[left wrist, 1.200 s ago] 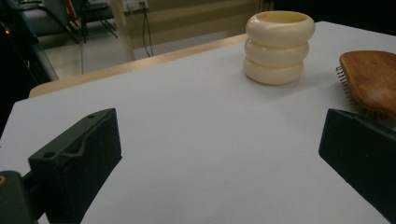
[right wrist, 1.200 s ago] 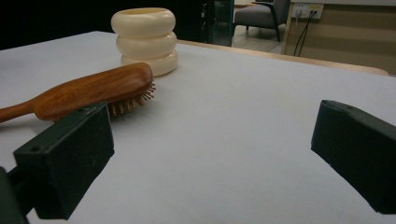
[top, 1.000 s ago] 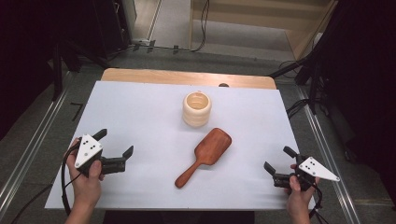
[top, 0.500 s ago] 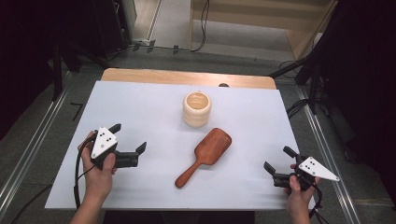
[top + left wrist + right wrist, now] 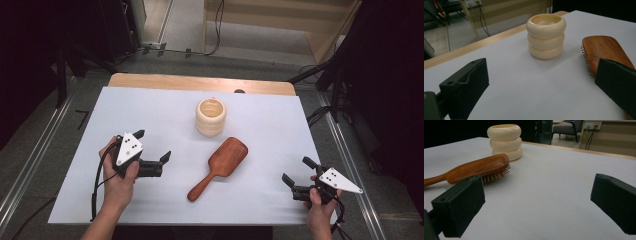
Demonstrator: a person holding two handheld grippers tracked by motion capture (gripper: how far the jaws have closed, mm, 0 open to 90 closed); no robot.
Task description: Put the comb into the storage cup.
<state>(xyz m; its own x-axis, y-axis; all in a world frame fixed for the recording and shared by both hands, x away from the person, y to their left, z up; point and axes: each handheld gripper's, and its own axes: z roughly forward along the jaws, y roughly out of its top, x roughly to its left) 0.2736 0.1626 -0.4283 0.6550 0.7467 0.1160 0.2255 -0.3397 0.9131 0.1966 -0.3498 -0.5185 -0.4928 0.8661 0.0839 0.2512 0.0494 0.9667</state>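
Hairbrush of reddish-brown wood (image 5: pixel 220 166), oval paddle head, lies bristles down mid-sheet, handle slanting toward the person. Just beyond its head, apart from it: cream pot shaped like three stacked rings (image 5: pixel 210 116), upright, open-topped. Both sit on a white sheet covering the wooden table (image 5: pixel 165 82).

Left gripper (image 5: pixel 151 152) hovers to the brush's left, jaws spread wide, nothing between them; its own view frames pot and brush head. Right gripper (image 5: pixel 295 174) low near the right edge, well apart from the brush, likewise released.

Judgement: approach step, no grasp yet. Next move likely calls for closing on the narrow handle, jaws straddling it crosswise.
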